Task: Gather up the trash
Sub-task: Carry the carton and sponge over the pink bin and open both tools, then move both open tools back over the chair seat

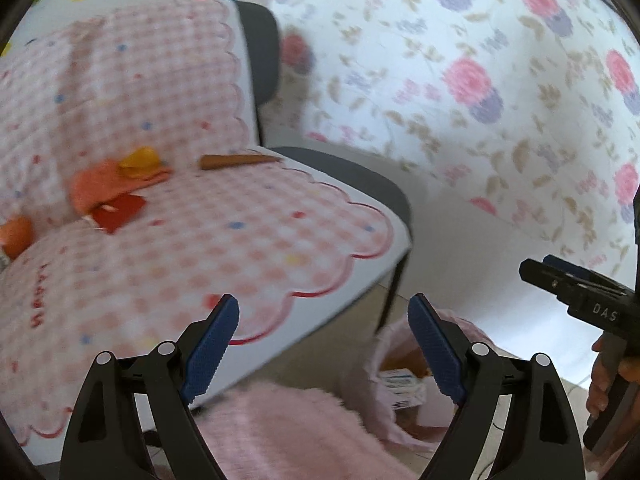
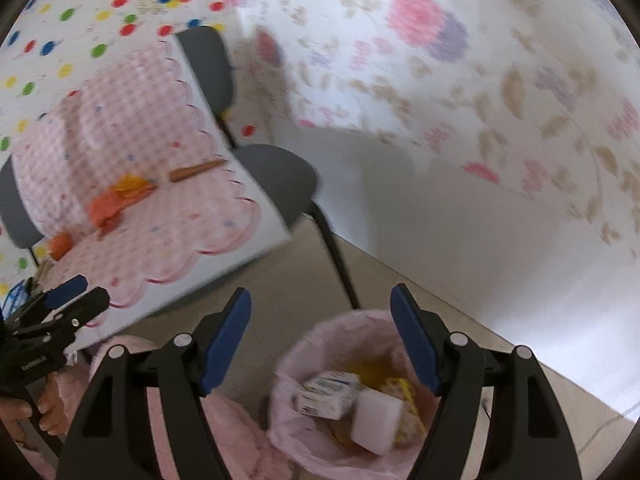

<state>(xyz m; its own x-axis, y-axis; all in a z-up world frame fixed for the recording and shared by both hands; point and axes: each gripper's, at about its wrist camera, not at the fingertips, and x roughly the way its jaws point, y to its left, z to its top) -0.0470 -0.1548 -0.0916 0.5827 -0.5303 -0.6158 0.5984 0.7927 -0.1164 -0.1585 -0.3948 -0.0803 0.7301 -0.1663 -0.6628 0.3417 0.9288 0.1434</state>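
Note:
Trash lies on a chair's pink checked cloth [image 1: 248, 248]: a yellow crumpled piece [image 1: 140, 162], an orange wrapper [image 1: 100, 186], a red packet [image 1: 118, 212], a brown stick [image 1: 236, 161] and an orange item [image 1: 16, 236] at the left edge. My left gripper [image 1: 324, 344] is open and empty above the chair's front edge. My right gripper [image 2: 320, 344] is open and empty above a pink-lined trash bin [image 2: 296, 432]. The bin holds a white sponge [image 2: 374, 420], a small carton [image 2: 326, 396] and yellow scraps [image 2: 404, 392]. The bin also shows in the left wrist view [image 1: 400, 400].
The grey chair [image 2: 276, 176] stands against a floral sheet [image 1: 480, 80] and a dotted sheet [image 2: 80, 20]. Its black leg [image 2: 340, 264] runs down beside the bin. A pink fluffy fabric [image 1: 288, 432] lies low in front. The floor [image 2: 460, 340] is beige tile.

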